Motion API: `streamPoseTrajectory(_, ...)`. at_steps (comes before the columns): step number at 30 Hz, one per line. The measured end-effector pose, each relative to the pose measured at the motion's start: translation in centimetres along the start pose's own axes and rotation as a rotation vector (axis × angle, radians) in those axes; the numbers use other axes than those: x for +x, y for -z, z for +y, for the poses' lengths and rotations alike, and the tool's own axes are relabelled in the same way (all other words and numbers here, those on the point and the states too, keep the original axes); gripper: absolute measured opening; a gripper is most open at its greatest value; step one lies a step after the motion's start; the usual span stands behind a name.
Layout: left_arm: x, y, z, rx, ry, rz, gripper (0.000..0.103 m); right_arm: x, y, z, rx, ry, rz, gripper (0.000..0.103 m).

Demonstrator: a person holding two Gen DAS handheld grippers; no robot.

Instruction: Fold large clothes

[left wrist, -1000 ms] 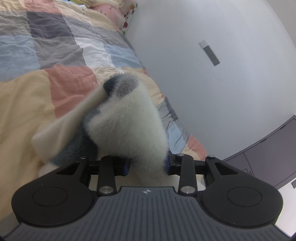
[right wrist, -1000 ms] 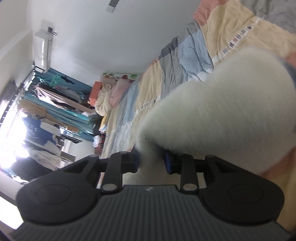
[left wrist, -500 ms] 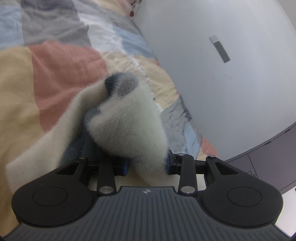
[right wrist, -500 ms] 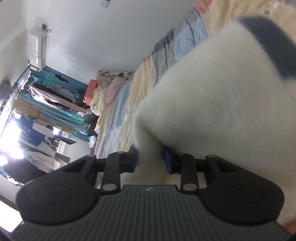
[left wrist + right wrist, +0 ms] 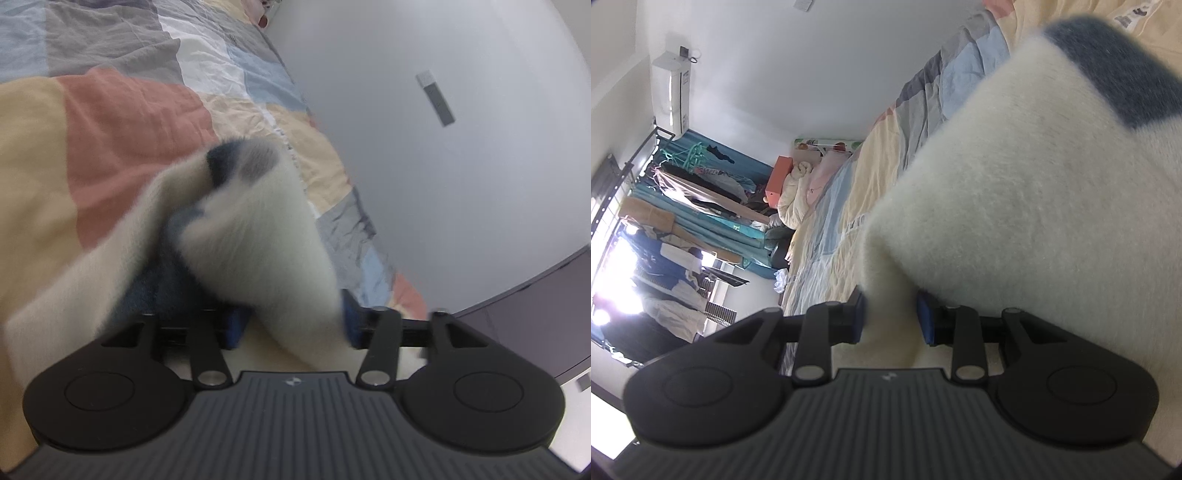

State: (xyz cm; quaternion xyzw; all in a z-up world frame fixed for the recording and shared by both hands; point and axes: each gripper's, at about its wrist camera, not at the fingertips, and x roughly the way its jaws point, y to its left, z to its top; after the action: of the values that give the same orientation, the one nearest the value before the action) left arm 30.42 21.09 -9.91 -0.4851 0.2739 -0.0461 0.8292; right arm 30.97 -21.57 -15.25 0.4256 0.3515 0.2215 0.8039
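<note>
A fluffy cream garment with dark blue patches lies bunched on the patchwork bedspread. My left gripper has a fold of it between its blue pads. Its jaws are opening; the fold still touches the right pad and a slit shows at the left pad. In the right wrist view the same garment fills the right half, one blue patch at the top. My right gripper is shut on a narrow cream fold, both pads pressed against it. The fingertips of both grippers are hidden by fabric.
A grey wall with a switch plate runs along the bed's far side, and a dark cabinet stands lower right. The right wrist view shows pillows, an orange box, a clothes rack and an air conditioner.
Both grippers came down toward the bedspread with the garment. The left jaws have spread wider apart around their fold. The right grip looks the same.
</note>
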Motion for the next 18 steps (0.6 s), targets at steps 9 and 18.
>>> streamPoseTrajectory(9, -5.5, 3.4, -2.1, 0.093, -0.032, -0.022, 0.081, -4.5, 3.4, 3.5, -0.249, 0.071, 0.021, 0.065)
streamPoseTrajectory(18, -2.5, 4.2, -5.5, 0.455, -0.213, -0.022, 0.081, -3.8, 3.2, 5.8, -0.558, 0.3, -0.057, 0.065)
